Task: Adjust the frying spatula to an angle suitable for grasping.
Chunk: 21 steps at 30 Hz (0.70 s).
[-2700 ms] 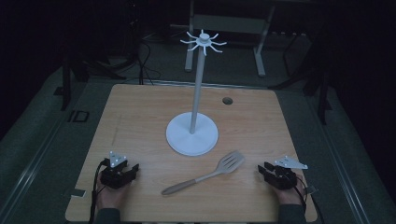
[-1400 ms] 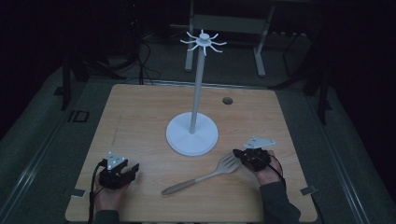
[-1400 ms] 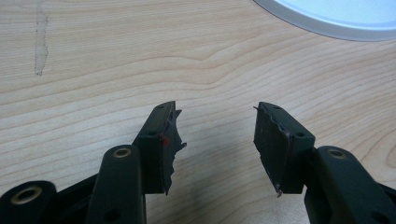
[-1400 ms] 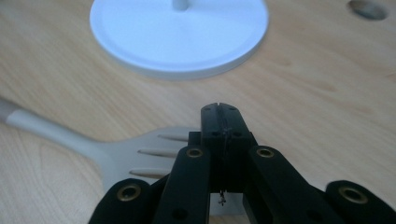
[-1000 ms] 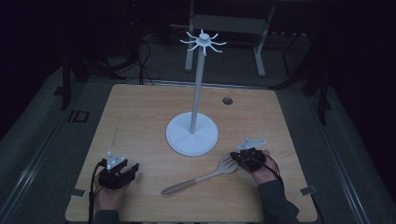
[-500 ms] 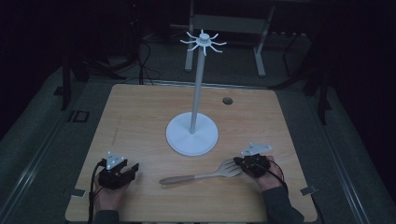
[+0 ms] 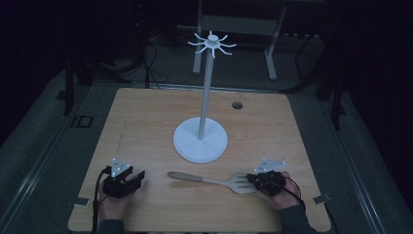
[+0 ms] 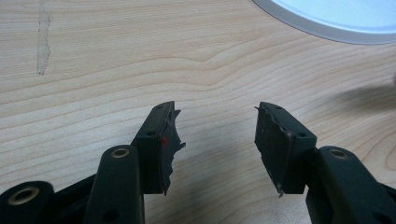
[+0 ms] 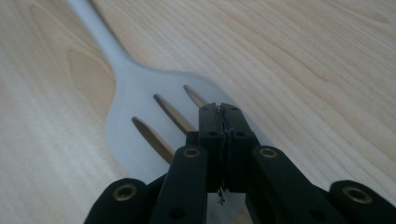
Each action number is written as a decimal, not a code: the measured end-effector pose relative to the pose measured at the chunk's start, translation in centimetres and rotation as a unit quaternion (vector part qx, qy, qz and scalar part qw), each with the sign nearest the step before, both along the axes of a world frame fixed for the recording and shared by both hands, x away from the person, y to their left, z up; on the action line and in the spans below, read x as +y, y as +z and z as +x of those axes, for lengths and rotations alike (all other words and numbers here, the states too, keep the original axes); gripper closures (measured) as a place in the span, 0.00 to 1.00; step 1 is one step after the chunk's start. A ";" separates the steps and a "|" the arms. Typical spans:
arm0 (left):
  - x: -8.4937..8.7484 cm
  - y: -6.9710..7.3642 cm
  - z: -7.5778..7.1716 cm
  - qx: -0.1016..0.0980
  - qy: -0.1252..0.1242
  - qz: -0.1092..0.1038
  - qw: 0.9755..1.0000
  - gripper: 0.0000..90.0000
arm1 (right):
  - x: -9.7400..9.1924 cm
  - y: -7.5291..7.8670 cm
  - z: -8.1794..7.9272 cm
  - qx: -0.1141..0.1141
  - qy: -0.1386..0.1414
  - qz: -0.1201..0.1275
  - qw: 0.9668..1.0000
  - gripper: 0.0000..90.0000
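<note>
A pale slotted spatula (image 7: 209,180) lies flat on the wooden table (image 7: 146,122), handle pointing left, head toward the right. My right gripper (image 7: 253,179) is shut, its tips on the head's right edge. In the right gripper view the black jaws (image 9: 220,109) are pressed together over the slotted spatula head (image 9: 140,93), with nothing seen between the pads. My left gripper (image 7: 139,176) rests at the near left, open. In the left gripper view its jaws (image 8: 215,121) stand wide apart over bare wood.
A white stand with a round base (image 7: 200,140) and a tall pole topped by radiating hooks (image 7: 212,43) stands mid-table. Its base rim (image 8: 327,18) shows ahead of the left gripper. A small dark hole (image 7: 237,105) marks the far right of the tabletop.
My right gripper came in from the table's right edge to the spatula head, then moved toward the near edge. The spatula swung from diagonal to nearly level. The left gripper stayed put.
</note>
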<state>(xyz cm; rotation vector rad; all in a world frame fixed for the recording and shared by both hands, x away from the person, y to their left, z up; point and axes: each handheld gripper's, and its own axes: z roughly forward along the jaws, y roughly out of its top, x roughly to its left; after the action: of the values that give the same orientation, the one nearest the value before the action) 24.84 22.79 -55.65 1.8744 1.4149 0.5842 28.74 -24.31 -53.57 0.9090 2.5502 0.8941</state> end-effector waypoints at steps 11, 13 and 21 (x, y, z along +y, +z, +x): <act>0.0 0.0 0.0 0.000 0.000 0.000 1.000 0.54 | 0.5 1.2 -1.0 0.004 0.016 -0.011 1.000 0.96; 0.0 0.0 0.0 0.000 0.000 -0.001 1.000 0.54 | 0.8 1.5 -0.9 0.001 0.021 -0.011 1.000 0.96; 0.0 0.0 0.0 -0.001 0.001 -0.003 1.000 0.54 | 3.3 2.2 -0.4 -0.009 0.048 -0.019 0.999 0.92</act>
<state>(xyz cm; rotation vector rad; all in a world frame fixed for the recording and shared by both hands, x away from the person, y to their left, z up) 24.86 22.79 -55.64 1.8676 1.4150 0.5832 28.33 -20.99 -51.32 0.7693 2.6056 0.8728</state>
